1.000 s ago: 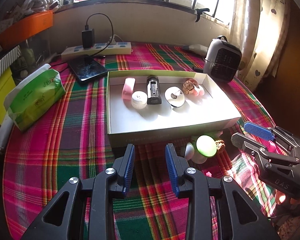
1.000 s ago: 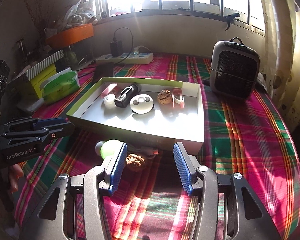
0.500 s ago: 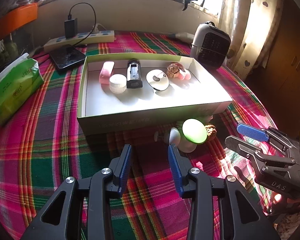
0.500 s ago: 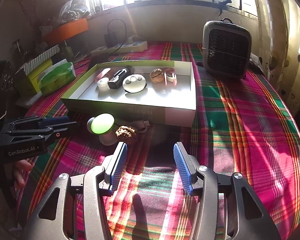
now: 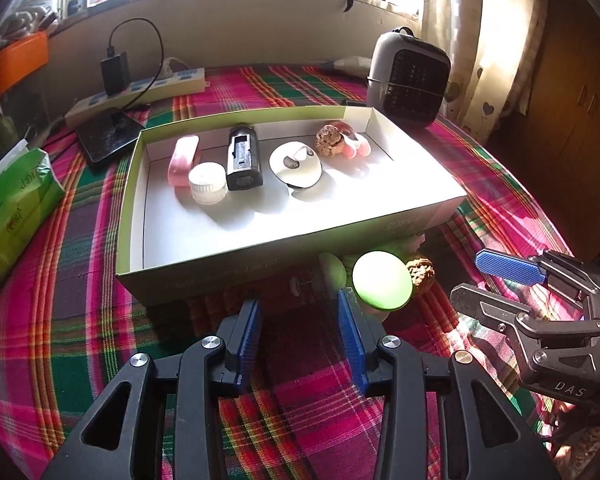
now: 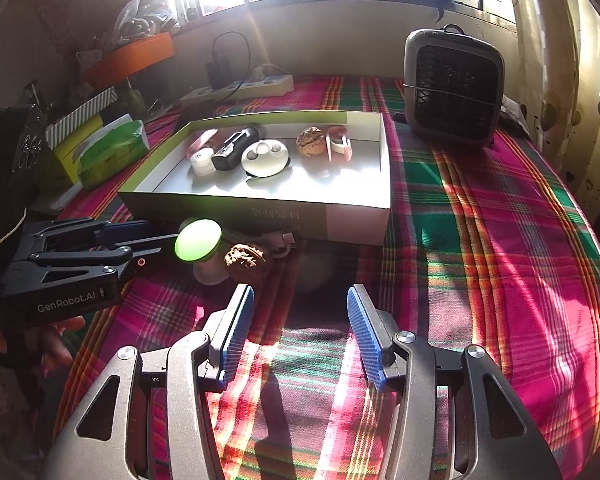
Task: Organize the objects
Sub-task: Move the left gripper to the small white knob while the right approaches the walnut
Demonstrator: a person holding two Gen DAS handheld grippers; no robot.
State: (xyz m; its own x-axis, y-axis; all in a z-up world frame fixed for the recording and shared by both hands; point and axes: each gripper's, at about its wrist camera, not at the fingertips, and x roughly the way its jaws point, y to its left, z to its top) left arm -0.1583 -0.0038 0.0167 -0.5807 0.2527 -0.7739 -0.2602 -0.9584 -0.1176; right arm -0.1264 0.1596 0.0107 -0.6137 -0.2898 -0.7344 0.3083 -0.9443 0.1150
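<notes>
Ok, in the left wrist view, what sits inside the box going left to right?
Pink case → white jar → black device → white disc → walnut → pink ring.

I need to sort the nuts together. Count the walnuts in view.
2. One walnut lies inside the box, toward its far right. The other walnut sits on the tablecloth just outside the box's front wall. More may be hidden there.

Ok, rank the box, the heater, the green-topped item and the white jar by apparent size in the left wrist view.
1. Box
2. Heater
3. Green-topped item and white jar: close in apparent size; the green one sits nearer the camera, so I won't rank them.
</notes>
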